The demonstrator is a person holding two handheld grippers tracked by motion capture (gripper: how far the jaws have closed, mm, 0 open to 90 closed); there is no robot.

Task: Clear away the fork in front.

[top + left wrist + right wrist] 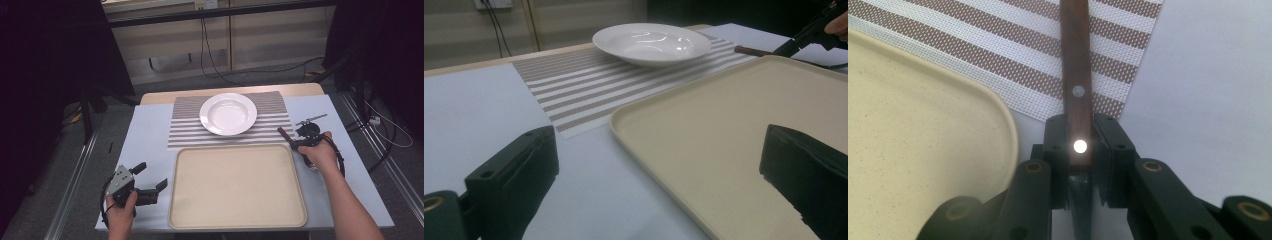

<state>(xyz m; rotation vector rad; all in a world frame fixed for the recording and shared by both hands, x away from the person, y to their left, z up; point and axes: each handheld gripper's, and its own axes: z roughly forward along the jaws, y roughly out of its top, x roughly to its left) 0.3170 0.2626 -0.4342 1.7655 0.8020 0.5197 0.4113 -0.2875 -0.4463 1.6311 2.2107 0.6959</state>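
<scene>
Pale blue table top (150, 135) with bare wood along its far edge, over grey floor with cables; nearest the person, a large beige tray (238, 186), empty, rounded corners, sitting between the two hands; just beyond, touching or almost touching the tray's far rim, a brown-and-white striped placemat (181, 126); on the mat's far middle, a white deep plate (228, 114), empty and glossy; at the near left corner of the table, left hand (119, 210) around the left gripper (151, 176), jaws spread wide apart with nothing between, one over the blue surface and the other over the tray's left edge in the left gripper view; at the right, beside the tray's far right corner, right hand (320, 152) holding the right gripper (1079, 145), jaws clamped on a knife with a dark wooden handle (1075, 60); handle riveted, pointing away across the mat's corner, blade end running back between the jaws toward the camera; farther right on the table, small metal utensils (311, 119), too small to identify
</scene>
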